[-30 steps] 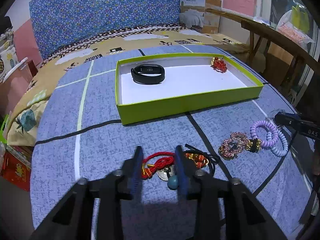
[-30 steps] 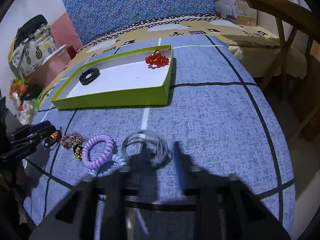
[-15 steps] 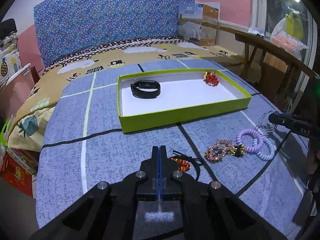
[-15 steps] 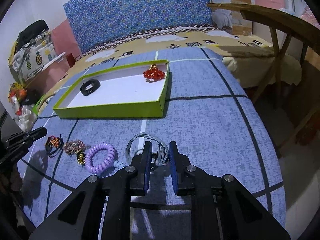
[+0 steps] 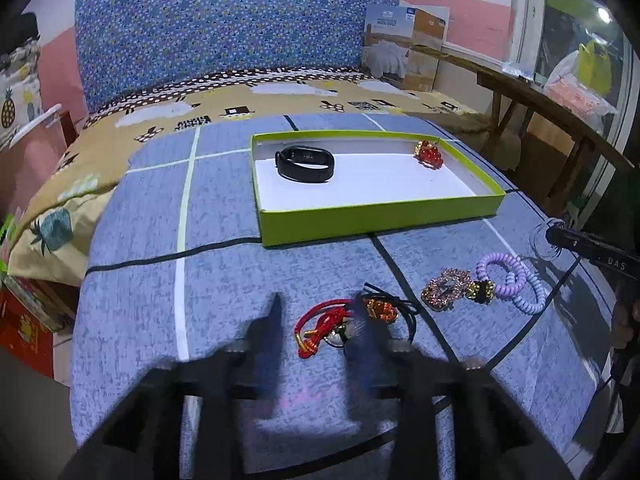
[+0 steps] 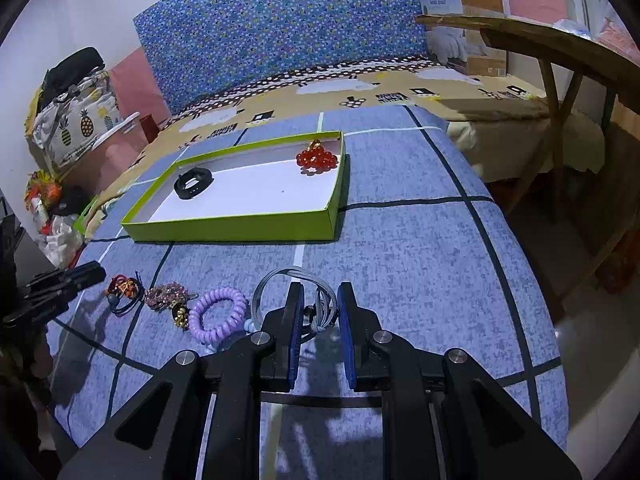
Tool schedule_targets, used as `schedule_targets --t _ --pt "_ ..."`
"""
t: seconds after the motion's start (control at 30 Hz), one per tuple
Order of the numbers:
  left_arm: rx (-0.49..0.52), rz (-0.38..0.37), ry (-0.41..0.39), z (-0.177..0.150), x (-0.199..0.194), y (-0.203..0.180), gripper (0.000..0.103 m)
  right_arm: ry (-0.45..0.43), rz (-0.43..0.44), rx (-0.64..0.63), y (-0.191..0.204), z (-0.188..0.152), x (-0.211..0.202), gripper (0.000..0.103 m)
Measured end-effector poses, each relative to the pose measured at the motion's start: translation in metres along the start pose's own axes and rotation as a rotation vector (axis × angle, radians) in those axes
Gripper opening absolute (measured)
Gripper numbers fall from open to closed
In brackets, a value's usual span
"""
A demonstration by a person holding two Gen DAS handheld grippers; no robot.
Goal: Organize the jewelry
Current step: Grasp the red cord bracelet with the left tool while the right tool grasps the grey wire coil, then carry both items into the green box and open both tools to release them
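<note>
Blue-grey checked bedcover (image 5: pixel 224 280) fills both views, with a floral blue headboard (image 5: pixel 240 32) across the top of the frame. Upper centre of the left wrist view: a shallow lime-green box (image 5: pixel 376 220), white inside, holding a black wristband (image 5: pixel 306 164) at its left end and a red bead cluster (image 5: pixel 429 155) at its far right corner.

Lower centre of that view: the left gripper (image 5: pixel 316 316), blurred, its jaws just sprung wide apart; a red cord bracelet (image 5: pixel 320 326) lies on the cover between them, not gripped. Just right of it lies an orange-beaded black cord (image 5: pixel 380 308), then a pink rhinestone piece (image 5: pixel 446 290) and a purple coil hair tie (image 5: pixel 505 275).

Lower centre of the right wrist view: the right gripper (image 6: pixel 319 308), jaws narrowly parted, with a bundle of grey wire bangles (image 6: pixel 280 278) passing between them. Whether the pads actually press on the bangles cannot be told.
</note>
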State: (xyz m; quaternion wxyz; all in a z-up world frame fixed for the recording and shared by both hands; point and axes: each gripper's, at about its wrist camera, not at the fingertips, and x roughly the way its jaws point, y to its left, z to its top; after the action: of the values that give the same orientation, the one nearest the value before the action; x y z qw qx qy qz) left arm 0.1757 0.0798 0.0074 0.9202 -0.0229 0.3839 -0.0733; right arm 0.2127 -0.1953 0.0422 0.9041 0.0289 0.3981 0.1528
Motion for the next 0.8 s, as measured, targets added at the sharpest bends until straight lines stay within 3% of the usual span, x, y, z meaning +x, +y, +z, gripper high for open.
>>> schedule_targets --t 0.3,0.33,0.4,0.5,0.53,0.8 --pt "0.023 0.011 0.102 -0.004 0.022 -0.001 0.046 0.010 0.003 -0.002 0.001 0.000 0.003 0.017" --pt "0.019 0.006 0.101 -0.003 0.022 -0.001 0.045 0.011 0.002 -0.002 0.001 0.000 0.003 0.017" --pt "0.024 0.004 0.100 -0.003 0.022 -0.002 0.028 0.012 0.001 -0.002 0.000 0.000 0.003 0.017" --pt "0.052 0.016 0.086 -0.004 0.018 -0.008 0.022 0.012 0.001 -0.003 0.000 0.000 0.002 0.017" --pt "0.061 0.019 0.078 -0.004 0.016 -0.010 0.014 0.012 0.001 -0.002 0.000 0.000 0.002 0.017" --pt "0.051 0.024 0.006 -0.002 -0.006 -0.009 0.014 0.001 0.002 -0.006 0.001 0.000 -0.002 0.017"
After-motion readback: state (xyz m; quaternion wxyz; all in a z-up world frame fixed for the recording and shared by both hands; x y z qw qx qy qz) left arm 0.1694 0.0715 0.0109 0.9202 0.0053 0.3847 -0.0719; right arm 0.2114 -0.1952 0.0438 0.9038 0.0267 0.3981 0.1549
